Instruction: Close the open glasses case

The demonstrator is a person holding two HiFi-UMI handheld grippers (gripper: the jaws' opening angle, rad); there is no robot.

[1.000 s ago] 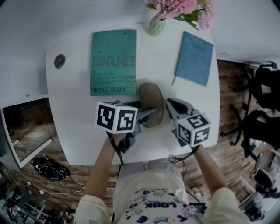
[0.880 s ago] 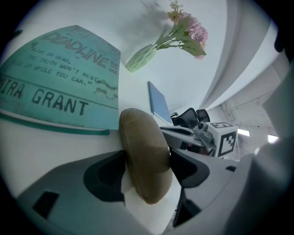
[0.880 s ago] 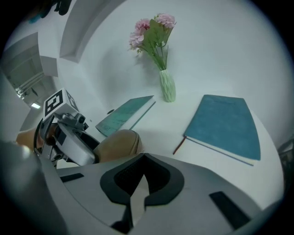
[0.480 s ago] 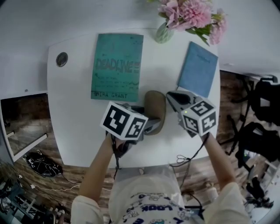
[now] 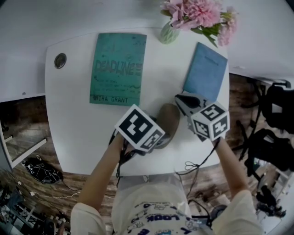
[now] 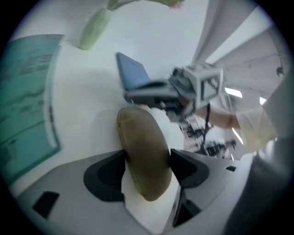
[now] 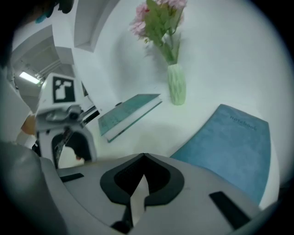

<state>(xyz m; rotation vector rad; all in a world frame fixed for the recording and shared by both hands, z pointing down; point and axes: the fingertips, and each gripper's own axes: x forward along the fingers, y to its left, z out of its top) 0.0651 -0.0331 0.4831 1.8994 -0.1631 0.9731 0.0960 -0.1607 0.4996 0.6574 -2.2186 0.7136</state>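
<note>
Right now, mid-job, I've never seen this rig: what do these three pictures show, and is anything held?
No robot: a person works two hand-held, two-jaw grippers. The head view looks down from the person's head; each gripper view looks along that gripper's own jaws. On the white table are a teal book, a blue notebook, a vase of pink flowers and a brown glasses case, which looks closed. The left gripper clamps the case by its sides. The right gripper is shut and empty, beside the case. The marker cubes belong to the grippers.
</note>
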